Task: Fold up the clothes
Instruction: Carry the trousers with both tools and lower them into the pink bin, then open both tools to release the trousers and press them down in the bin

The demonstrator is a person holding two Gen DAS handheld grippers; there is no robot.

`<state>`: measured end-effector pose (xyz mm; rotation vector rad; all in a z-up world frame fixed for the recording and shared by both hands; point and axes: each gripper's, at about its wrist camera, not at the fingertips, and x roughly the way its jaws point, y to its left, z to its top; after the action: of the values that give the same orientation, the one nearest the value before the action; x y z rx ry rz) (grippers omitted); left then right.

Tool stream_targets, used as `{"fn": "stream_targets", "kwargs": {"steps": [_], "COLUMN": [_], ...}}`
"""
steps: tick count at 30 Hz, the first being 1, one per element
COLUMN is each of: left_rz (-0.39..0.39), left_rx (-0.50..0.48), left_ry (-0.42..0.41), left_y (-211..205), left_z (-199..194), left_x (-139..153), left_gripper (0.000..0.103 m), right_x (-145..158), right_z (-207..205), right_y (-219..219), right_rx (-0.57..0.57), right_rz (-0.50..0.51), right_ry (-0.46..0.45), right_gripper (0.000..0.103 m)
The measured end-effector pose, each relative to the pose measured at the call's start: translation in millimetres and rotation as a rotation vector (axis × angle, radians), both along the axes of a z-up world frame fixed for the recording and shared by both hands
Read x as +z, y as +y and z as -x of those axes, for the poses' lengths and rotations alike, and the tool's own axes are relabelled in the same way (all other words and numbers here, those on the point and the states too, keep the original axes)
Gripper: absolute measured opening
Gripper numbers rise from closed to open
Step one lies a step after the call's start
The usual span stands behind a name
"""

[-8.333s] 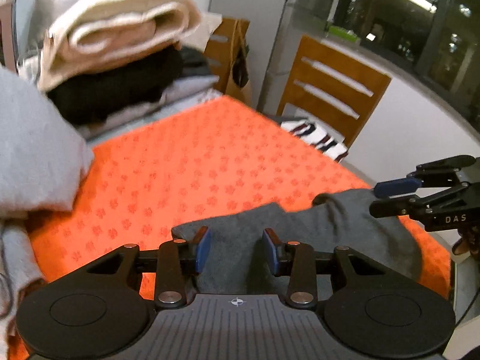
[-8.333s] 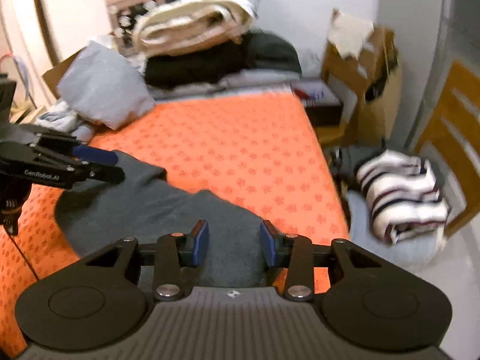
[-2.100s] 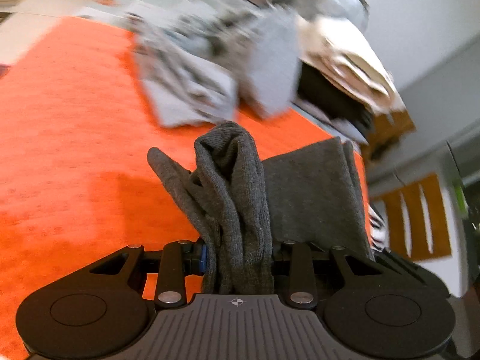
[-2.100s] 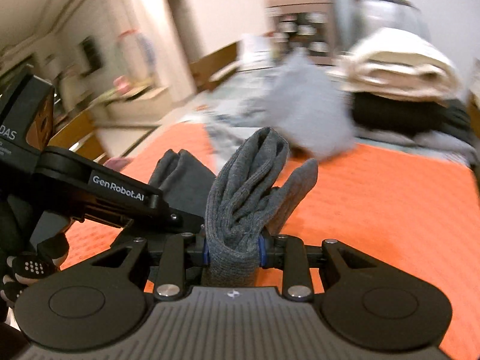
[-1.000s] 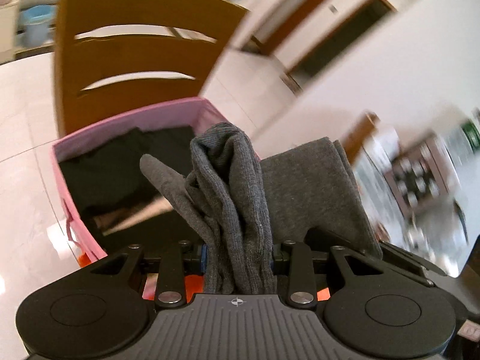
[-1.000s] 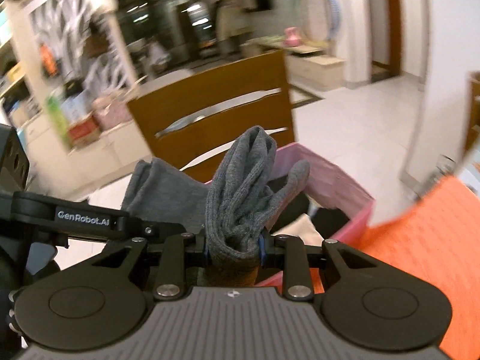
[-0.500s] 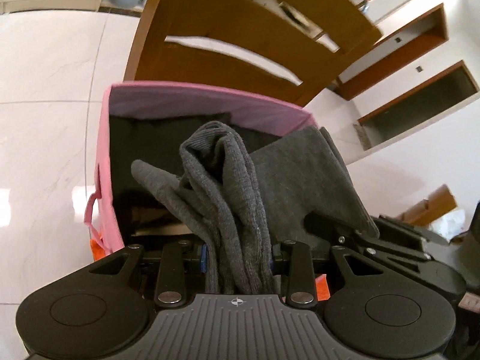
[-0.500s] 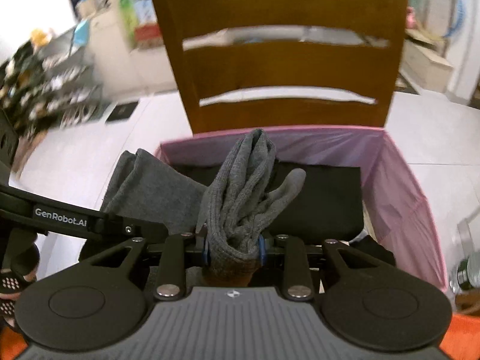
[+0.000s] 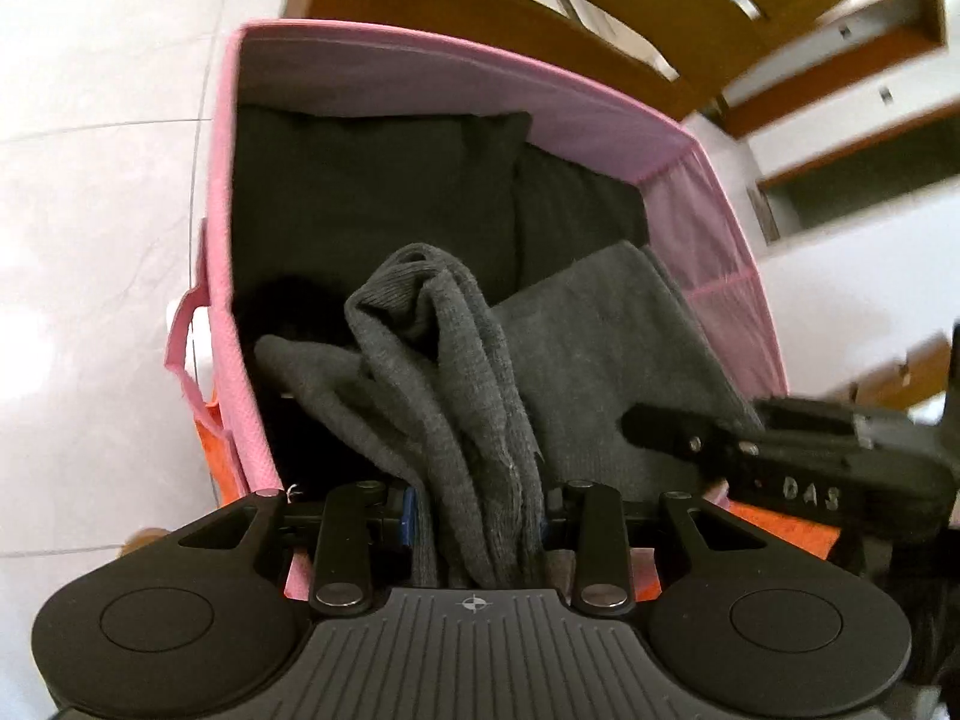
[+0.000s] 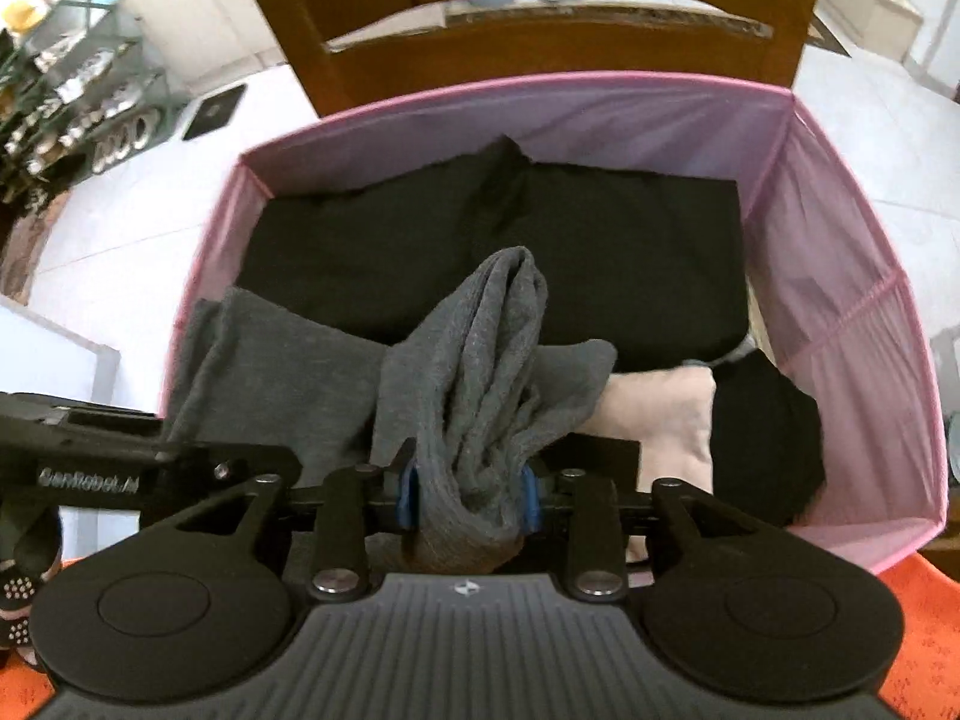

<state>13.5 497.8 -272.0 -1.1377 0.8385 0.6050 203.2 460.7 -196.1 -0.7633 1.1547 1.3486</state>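
Note:
A folded dark grey garment (image 9: 588, 336) hangs between both grippers, low inside the pink fabric bin (image 9: 420, 78). My left gripper (image 9: 477, 510) has one bunched end of it between its pads. The jaws are opening, and the cloth still fills the gap and touches both pads. My right gripper (image 10: 467, 495) has the other bunched end of the grey garment (image 10: 480, 330) in the same way, its jaws opening too. Both point steeply down into the pink bin (image 10: 828, 276). The far body of each gripper shows in the other's view.
Folded black clothes (image 10: 600, 252) cover the bin's floor, with a pale pink item (image 10: 660, 414) and a black bundle (image 10: 768, 450) at the near right. A wooden chair (image 10: 540, 48) stands right behind the bin. Orange cloth (image 10: 924, 630) edges the near side, and white floor tiles (image 9: 90, 180) lie around.
Both grippers have sunk with the grey garment from above the bin into it, so the bin fills the views. The jaws stand slightly wider around the cloth.

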Motion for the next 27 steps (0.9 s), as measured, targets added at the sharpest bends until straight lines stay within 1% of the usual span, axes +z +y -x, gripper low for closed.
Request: {"fn": "stream_targets", "kwargs": {"steps": [1, 2, 3, 5, 8, 9, 10, 11, 12, 13, 14, 15, 16, 17, 18, 19, 21, 25, 27], "left_rz": [0.011, 0.024, 0.032, 0.021, -0.03, -0.063, -0.098, -0.145, -0.179, -0.204, -0.222, -0.237, -0.242, -0.229, -0.212, -0.195, -0.153, -0.132, -0.123], "left_rx": [-0.011, -0.021, -0.031, -0.057, -0.11, -0.133, -0.157, -0.195, -0.231, -0.266, -0.303, -0.341, -0.361, -0.368, -0.373, -0.377, -0.368, -0.364, -0.354], "left_ry": [0.006, 0.017, 0.029, 0.041, 0.041, 0.047, 0.056, 0.059, 0.056, 0.055, 0.054, 0.053, 0.054, 0.067, 0.082, 0.098, 0.147, 0.215, 0.24], "left_y": [2, 3, 4, 2, -6, -8, -11, -14, -15, -17, -19, -20, -20, -19, -17, -15, -12, -11, -8], "left_z": [-2, -2, 1, 10, 29, 32, 33, 34, 31, 28, 23, 17, 11, 6, 1, -5, -11, -15, -18], "left_x": [0, 2, 5, 15, 36, 43, 48, 56, 59, 62, 63, 63, 62, 57, 51, 46, 34, 21, 12], "left_gripper": [0.047, 0.055, 0.058, 0.06, 0.06, 0.059, 0.055, 0.047, 0.043, 0.037, 0.027, 0.023, 0.021, 0.021, 0.02, 0.018, 0.018, 0.018, 0.018], "right_x": [-1, -2, -2, 1, 12, 17, 22, 27, 32, 35, 37, 38, 36, 33, 30, 26, 16, -2, -5], "right_z": [-2, -3, -4, -7, -15, -18, -20, -23, -25, -27, -27, -27, -27, -26, -25, -24, -22, -16, -12], "right_y": [-1, -2, -1, 0, -3, -4, -5, -6, -7, -7, -6, -5, -2, 0, 3, 6, 11, 19, 20], "right_rx": [-0.001, 0.0, 0.003, 0.007, 0.001, -0.005, -0.012, -0.019, -0.026, -0.031, -0.035, -0.038, -0.041, -0.044, -0.047, -0.047, -0.043, -0.034, -0.011], "right_rz": [0.006, 0.009, 0.012, 0.015, 0.003, -0.005, -0.015, -0.023, -0.032, -0.038, -0.039, -0.038, -0.033, -0.027, -0.02, -0.011, 0.011, 0.039, 0.032], "right_ry": [-0.013, -0.03, -0.051, -0.097, -0.15, -0.159, -0.161, -0.158, -0.154, -0.146, -0.134, -0.122, -0.108, -0.093, -0.078, -0.067, -0.052, -0.022, -0.004], "right_gripper": [0.043, 0.046, 0.047, 0.05, 0.05, 0.05, 0.05, 0.05, 0.049, 0.049, 0.047, 0.044, 0.042, 0.04, 0.036, 0.035, 0.032, 0.031, 0.031]}}
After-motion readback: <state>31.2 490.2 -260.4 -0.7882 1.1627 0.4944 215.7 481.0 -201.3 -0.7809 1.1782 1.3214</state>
